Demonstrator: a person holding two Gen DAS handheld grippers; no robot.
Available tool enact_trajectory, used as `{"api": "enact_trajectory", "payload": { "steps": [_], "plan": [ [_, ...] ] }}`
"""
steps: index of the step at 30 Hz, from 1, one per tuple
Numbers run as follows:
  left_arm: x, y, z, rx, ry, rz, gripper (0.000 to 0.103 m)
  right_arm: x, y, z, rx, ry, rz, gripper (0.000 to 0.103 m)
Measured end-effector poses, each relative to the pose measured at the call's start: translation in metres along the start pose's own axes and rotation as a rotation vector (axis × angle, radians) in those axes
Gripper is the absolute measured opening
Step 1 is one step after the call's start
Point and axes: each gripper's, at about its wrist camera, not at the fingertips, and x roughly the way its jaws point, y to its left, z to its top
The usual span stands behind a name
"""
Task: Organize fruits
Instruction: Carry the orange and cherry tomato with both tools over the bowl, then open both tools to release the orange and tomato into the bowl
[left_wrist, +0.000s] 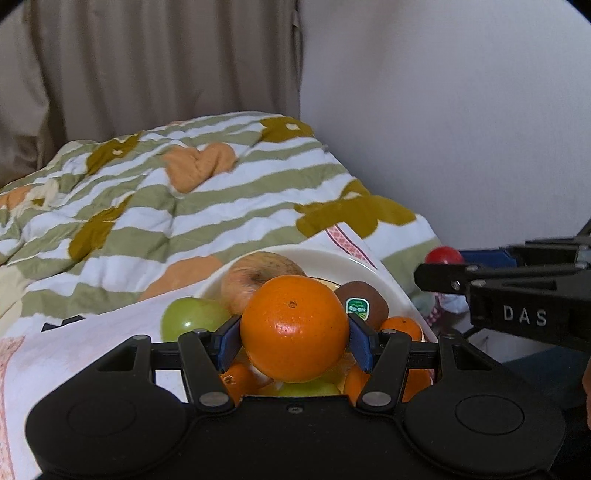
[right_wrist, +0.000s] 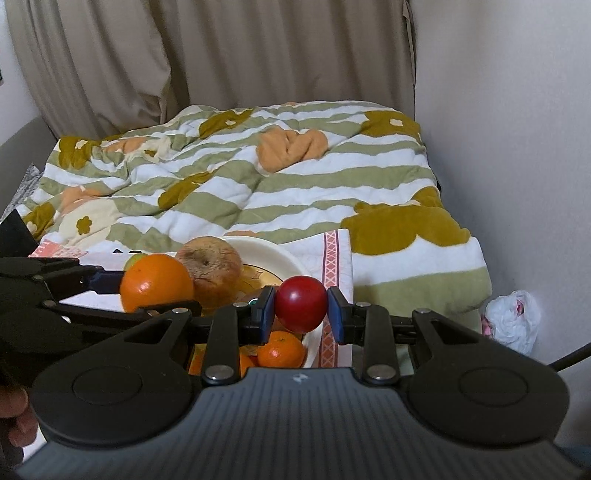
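At the lower centre of the frame, the left gripper (left_wrist: 294, 345) clamps a large round orange (left_wrist: 294, 328) between its blue pads. Behind it a cream round plate (left_wrist: 364, 271) holds a wrinkled yellowish apple (left_wrist: 255, 275), a brown kiwi with a green sticker (left_wrist: 364, 302) and small tangerines (left_wrist: 402, 328). A green apple (left_wrist: 192, 321) lies at the plate's left edge. From the right edge, the right gripper (left_wrist: 439, 264) holds a small red round fruit (left_wrist: 443, 255). A green-and-white striped quilt (left_wrist: 184, 206) fills the middle left.

Left gripper (left_wrist: 294, 341): black body, blue-padded fingers (left_wrist: 228, 343), silver screws; right gripper (right_wrist: 301, 312) alike, stamped DAS.
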Motion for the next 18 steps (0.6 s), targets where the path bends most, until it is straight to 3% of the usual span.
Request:
{"api": "enact_trajectory", "payload": {
  "steps": [7, 9, 10, 11, 18],
  "plan": [
    [0.014, -0.008, 0.000, 0.056, 0.026, 0.011, 0.064, 0.014, -0.003, 0.005, 0.012, 0.012, -0.004, 0.045],
    [0.010, -0.009, 0.000, 0.068, -0.004, 0.006, 0.077, 0.016, -0.003, 0.007, 0.015, 0.012, -0.004, 0.045],
    [0.006, -0.009, 0.001, 0.073, -0.025, 0.009, 0.092, 0.017, -0.003, 0.008, 0.017, 0.011, -0.005, 0.045],
    [0.002, -0.009, 0.000, 0.076, -0.045, 0.014, 0.100, 0.018, -0.003, 0.009, 0.017, 0.010, -0.005, 0.045],
    [-0.014, 0.007, -0.005, 0.040, -0.065, 0.021, 0.100, 0.032, 0.001, 0.021, 0.006, 0.015, 0.021, 0.045]
  ]
}}
